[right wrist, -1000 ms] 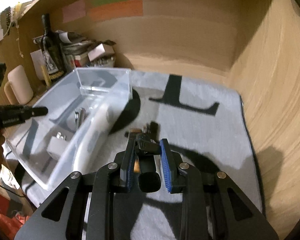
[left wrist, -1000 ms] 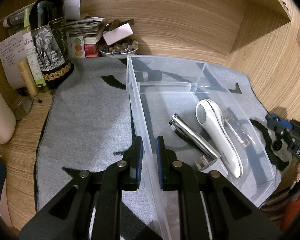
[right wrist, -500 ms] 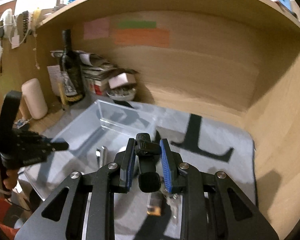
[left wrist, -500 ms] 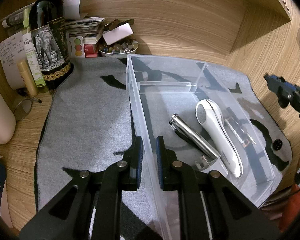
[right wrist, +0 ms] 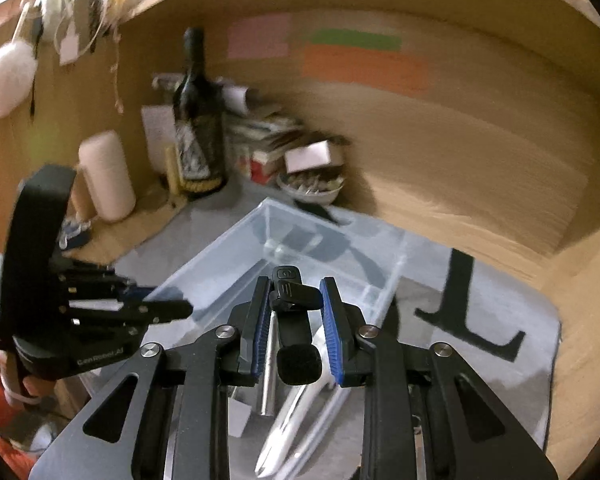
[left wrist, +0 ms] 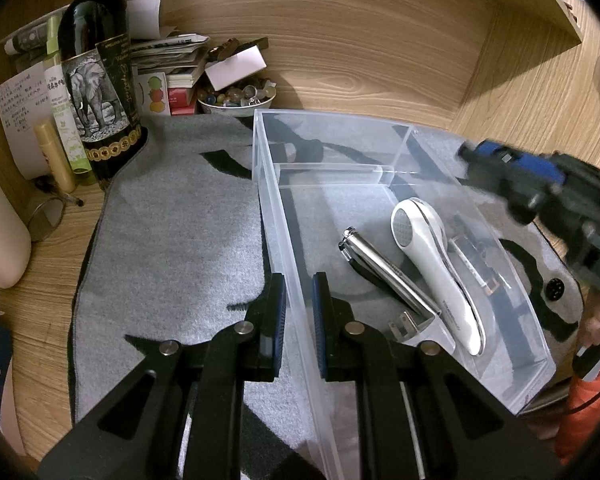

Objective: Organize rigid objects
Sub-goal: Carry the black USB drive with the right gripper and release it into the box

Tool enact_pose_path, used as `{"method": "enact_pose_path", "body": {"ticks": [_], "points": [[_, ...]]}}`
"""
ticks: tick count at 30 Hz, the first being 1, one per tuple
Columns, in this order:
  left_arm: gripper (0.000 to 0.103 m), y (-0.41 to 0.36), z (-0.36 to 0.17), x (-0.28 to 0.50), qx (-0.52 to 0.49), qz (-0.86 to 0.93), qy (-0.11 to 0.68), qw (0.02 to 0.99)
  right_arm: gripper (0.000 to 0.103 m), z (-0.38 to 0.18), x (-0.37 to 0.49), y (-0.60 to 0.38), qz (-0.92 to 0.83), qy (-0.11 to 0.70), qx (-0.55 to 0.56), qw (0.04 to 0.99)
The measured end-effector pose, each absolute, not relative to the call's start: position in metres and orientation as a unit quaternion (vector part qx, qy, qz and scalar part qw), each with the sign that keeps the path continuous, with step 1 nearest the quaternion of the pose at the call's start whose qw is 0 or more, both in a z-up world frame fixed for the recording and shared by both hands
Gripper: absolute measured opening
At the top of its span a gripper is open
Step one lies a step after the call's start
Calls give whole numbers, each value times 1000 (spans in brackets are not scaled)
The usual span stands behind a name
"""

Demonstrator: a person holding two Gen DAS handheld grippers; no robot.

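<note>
Left gripper [left wrist: 299,314]: clamped on the near left wall of the clear plastic bin [left wrist: 284,216], one blue pad outside, one inside.
Bin, left wrist view: stands on a grey mat [left wrist: 172,240]; a low divider crosses its far part.
Bin contents: a silver metal tool [left wrist: 384,272] lies diagonally, a white handheld device [left wrist: 436,268] just right of it, and a white plug block [left wrist: 416,326] at the near end of both.
Right gripper, left wrist view [left wrist: 484,160]: blurred, above the bin's right wall.
Far left clutter: a dark wine bottle [left wrist: 96,80] with an elephant label, a bowl of small stones [left wrist: 238,98], stacked papers.

Right gripper [right wrist: 294,326]: closed on a small black clip-on microphone [right wrist: 294,320], its foam tip toward the camera.
Microphone position: held in the air over the bin [right wrist: 340,256], with the silver tool [right wrist: 269,380] and white device [right wrist: 296,420] below it.
Left gripper, right wrist view [right wrist: 168,308]: at the left, tips at the bin's edge.
Far side: wine bottle [right wrist: 198,120] and bowl [right wrist: 312,186], blurred.
</note>
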State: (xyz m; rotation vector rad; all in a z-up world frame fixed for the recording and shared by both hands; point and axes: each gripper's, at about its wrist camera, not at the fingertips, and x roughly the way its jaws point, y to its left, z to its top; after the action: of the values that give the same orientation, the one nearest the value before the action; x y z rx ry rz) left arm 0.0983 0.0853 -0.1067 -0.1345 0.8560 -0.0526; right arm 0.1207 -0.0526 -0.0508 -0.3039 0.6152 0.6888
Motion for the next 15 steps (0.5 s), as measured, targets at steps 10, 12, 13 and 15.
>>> {"method": "enact_pose_path", "body": {"ticks": [10, 12, 13, 15], "points": [[13, 85, -106, 98, -64, -25, 415, 907, 22, -85, 125, -26, 352, 357, -205, 841], [13, 84, -106, 99, -63, -23, 415, 907, 22, -88, 123, -24, 354, 361, -213, 836], [13, 84, -106, 99, -63, -24, 415, 907, 22, -90, 123, -24, 355, 363, -217, 834], [13, 84, -106, 99, -63, -24, 415, 907, 22, -91, 122, -24, 354, 366, -221, 832]]}}
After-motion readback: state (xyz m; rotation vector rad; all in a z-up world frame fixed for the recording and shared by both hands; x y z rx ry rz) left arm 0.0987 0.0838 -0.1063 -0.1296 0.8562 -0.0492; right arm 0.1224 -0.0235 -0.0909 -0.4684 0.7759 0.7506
